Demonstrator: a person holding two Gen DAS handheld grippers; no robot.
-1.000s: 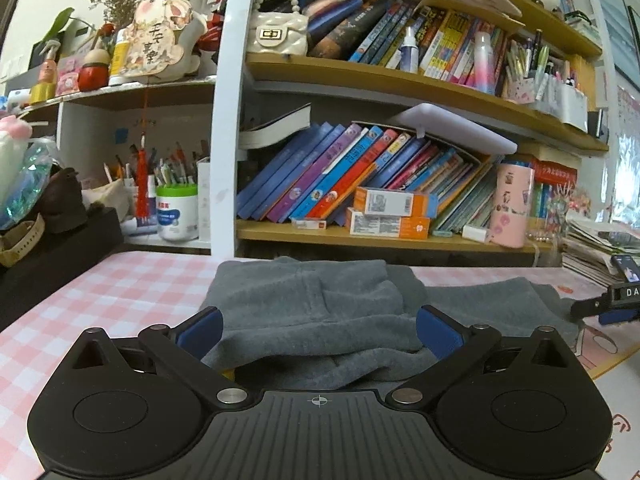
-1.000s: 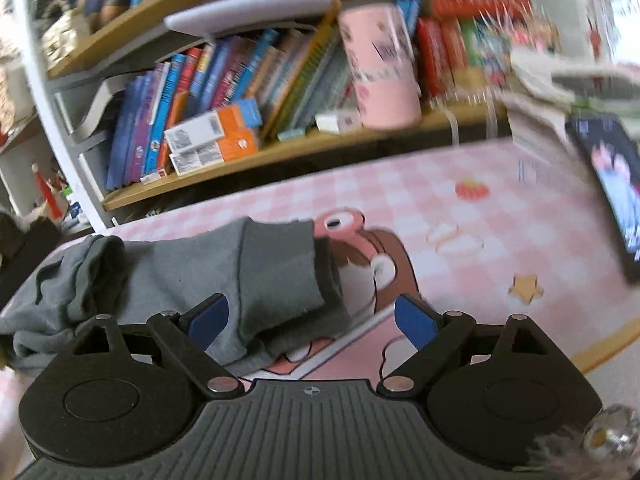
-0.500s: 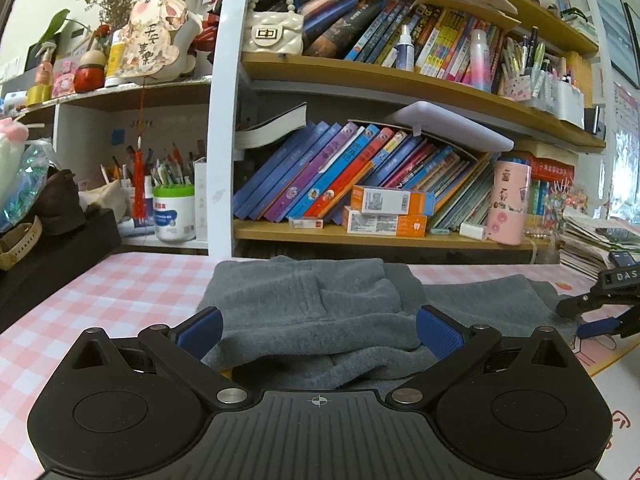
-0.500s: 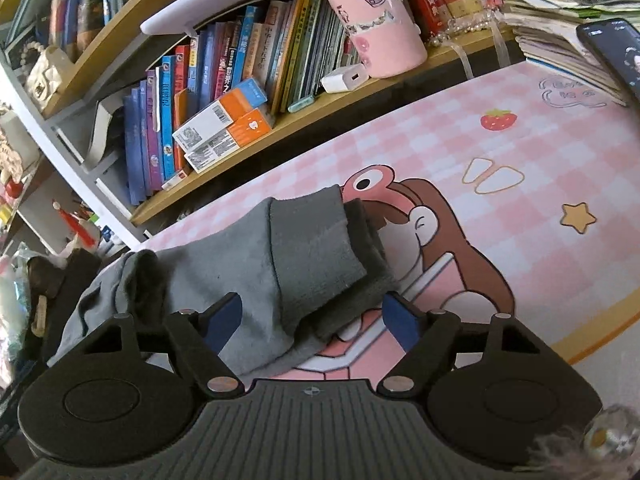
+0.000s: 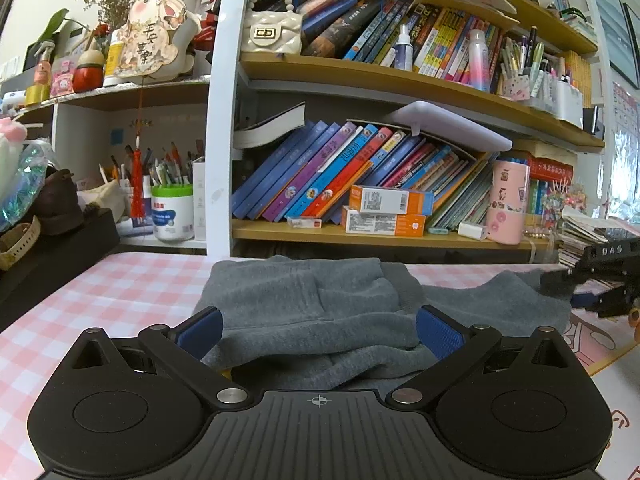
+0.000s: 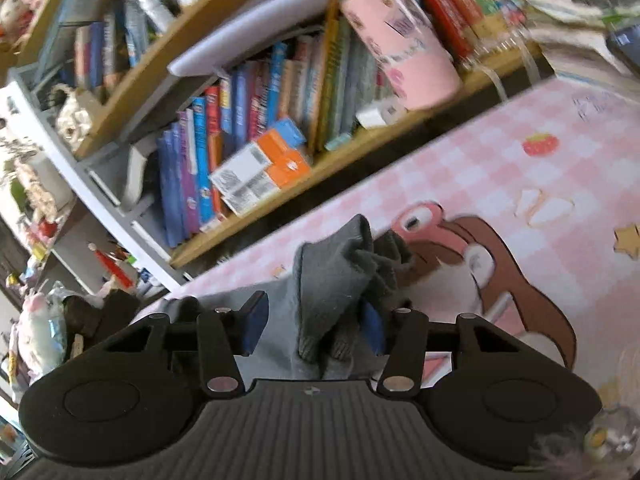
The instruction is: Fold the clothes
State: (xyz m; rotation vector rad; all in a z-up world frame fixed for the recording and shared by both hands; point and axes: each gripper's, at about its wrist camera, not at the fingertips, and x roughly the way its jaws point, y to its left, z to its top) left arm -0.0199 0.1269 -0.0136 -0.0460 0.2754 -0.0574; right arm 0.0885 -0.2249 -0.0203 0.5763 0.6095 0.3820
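Observation:
A grey fleece garment (image 5: 320, 304) lies bunched on the pink checked tablecloth (image 5: 112, 292), its near fold between my left gripper's (image 5: 319, 330) wide-open blue pads. In the right wrist view the garment's end (image 6: 340, 280) is bunched and lifted between the narrowed blue pads of my right gripper (image 6: 314, 330), which is shut on it. That gripper also shows in the left wrist view (image 5: 600, 280) at the garment's far right end.
A bookshelf (image 5: 380, 236) full of books stands along the table's far edge, with a pink tumbler (image 5: 506, 200) and orange boxes (image 5: 388, 212). A black box (image 5: 52, 252) sits at the left. A cartoon mat (image 6: 500, 272) covers the right side.
My right gripper has moved in over the garment's end, closed on it and lifted it. My left gripper has stayed open and still.

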